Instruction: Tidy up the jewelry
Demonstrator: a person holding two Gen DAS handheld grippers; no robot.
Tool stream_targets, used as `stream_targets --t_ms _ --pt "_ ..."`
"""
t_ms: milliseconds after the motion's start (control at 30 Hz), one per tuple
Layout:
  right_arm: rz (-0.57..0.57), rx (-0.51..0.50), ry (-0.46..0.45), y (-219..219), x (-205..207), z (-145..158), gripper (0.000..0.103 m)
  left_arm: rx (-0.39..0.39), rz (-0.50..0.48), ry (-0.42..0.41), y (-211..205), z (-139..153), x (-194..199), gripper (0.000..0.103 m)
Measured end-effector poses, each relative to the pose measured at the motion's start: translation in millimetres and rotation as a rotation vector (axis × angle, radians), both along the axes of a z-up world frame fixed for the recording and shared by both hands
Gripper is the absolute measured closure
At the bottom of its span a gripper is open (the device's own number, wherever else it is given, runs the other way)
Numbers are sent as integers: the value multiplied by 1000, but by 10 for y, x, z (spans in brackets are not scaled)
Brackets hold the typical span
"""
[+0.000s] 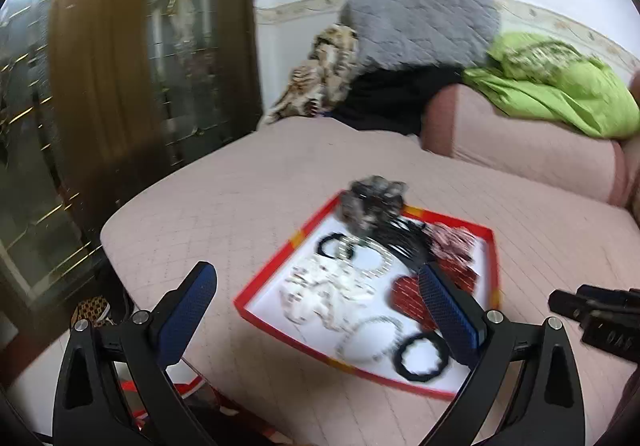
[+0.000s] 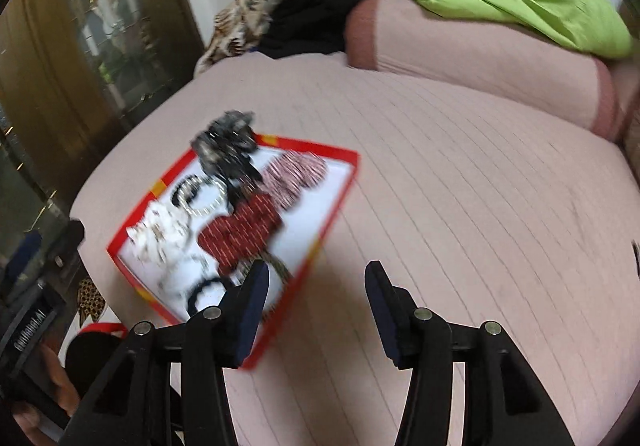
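Left gripper [image 1: 316,286] spread wide, nothing between its ribbed blue pads [image 1: 448,310], hovering over red-rimmed shallow box [image 1: 280,258] on quilted pink bedcover [image 1: 240,173]; right gripper [image 2: 316,286] half spread, empty, above bedcover just beside box. Inside on white floor: black ring bracelet [image 1: 420,360], beaded bangle [image 1: 370,338], white bead tangle [image 1: 320,286], red patterned scrunchie [image 2: 244,234], grey scrunchie [image 1: 372,201] on far rim

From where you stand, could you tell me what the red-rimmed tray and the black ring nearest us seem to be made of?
Red-rimmed tray: probably printed cardboard, with thin straight walls, a flat white floor and a slightly glossy rim.
Black ring: looks like hard plastic or resin, with a faceted outline and dull sheen; blur leaves it open.
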State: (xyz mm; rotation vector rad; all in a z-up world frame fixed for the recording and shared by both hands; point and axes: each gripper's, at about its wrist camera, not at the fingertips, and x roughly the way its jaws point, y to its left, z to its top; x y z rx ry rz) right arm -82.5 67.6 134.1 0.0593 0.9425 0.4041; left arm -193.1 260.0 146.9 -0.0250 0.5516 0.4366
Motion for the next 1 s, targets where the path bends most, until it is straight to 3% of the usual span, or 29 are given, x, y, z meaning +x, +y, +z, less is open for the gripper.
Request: stream_targets --t_ms 233,500,1000 --pt "-37 -55 -6 -217 -302 -81 44 -87 -84 93 -286 -6 -54 2" --pt "-52 -78 -39 -309 -494 -72 40 -108 -96 194 -443 -160 -157 2" --pt "-65 -126 -63 -253 -583 -104 36 -101 -120 238 -538 -243 -150 2"
